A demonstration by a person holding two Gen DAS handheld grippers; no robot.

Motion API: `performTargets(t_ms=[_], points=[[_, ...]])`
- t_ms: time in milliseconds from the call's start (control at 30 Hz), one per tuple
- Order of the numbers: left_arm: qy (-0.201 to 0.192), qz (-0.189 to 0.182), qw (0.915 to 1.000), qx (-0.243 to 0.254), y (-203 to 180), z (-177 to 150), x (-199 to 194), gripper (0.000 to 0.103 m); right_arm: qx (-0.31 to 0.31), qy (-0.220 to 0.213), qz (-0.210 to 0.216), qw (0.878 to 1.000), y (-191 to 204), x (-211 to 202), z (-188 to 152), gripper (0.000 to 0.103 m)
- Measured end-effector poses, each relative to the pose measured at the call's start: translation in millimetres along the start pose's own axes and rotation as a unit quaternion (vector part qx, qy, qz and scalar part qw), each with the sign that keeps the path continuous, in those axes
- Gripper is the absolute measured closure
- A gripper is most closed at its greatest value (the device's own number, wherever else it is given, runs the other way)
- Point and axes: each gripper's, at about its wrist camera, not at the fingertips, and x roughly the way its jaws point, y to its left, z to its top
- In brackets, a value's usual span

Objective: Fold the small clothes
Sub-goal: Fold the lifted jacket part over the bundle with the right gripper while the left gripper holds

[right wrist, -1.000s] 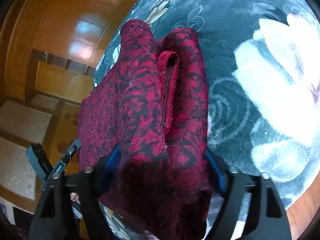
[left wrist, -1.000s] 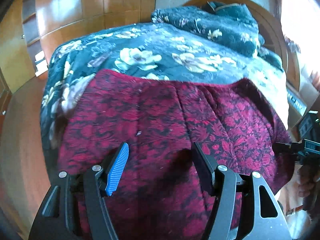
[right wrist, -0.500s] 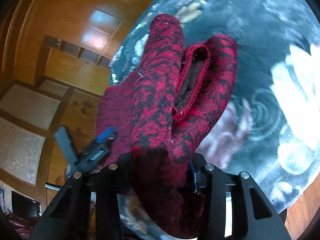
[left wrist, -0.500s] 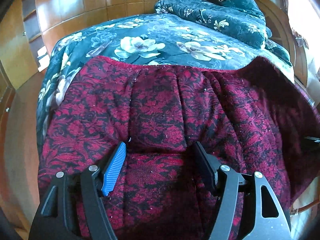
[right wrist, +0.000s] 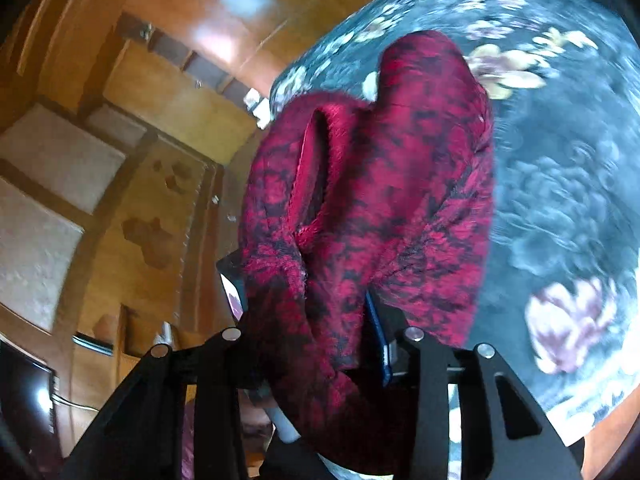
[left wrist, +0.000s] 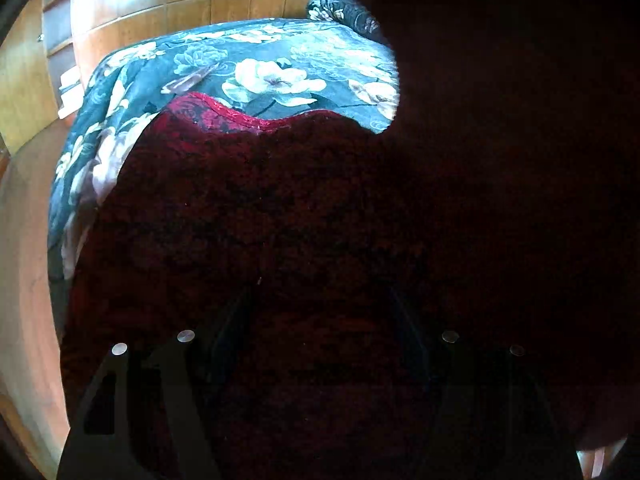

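Right claw (right wrist: 316, 344) pinches the bunched red-and-black patterned knit garment (right wrist: 384, 200) above the dark floral bedspread (right wrist: 568, 160), while the left claw (left wrist: 320, 320), shadowed under cloth, can't be read.

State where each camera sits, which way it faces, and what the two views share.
Left wrist: on the left gripper, facing the floral bedspread; dark red garment shadows the fingers.
Right wrist: on the right gripper, facing bed and wooden wall; fingers clamp the lifted garment.
Shared: garment and bedspread.
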Motion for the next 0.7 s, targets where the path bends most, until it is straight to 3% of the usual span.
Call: performTargets(t_ms=[100, 267, 433, 567, 700], points=[[-0.006, -0.017, 0.9998, -0.004, 7.5, -1.1, -6.3, 0.037, -0.012, 0.012, -0.025, 1.000, 17.2, 23.8, 2.2, 0.069], [-0.027, -0.048, 0.9983, -0.020, 33.3, -17.9, -52.7, 0.041, -0.014, 0.012, -0.051, 0.999, 23.0, 29.2, -2.0, 0.069], [-0.048, -0.058, 0.9932, -0.089, 86.5, -44.2, -90.7, 0.041, -0.030, 0.014, -0.086, 0.996, 46.5, 35.1, 4.1, 0.069], [-0.058, -0.059, 0.9849, -0.152, 130.0, -59.1, -107.9, 0.041, -0.064, 0.029, -0.119, 0.990, 75.6, 66.6, -5.0, 0.069], [-0.074, -0.066, 0.9777, -0.185, 162.7, -63.5, -121.3, 0.041, -0.094, 0.045, -0.141, 0.985, 91.4, 102.4, -15.7, 0.069]])
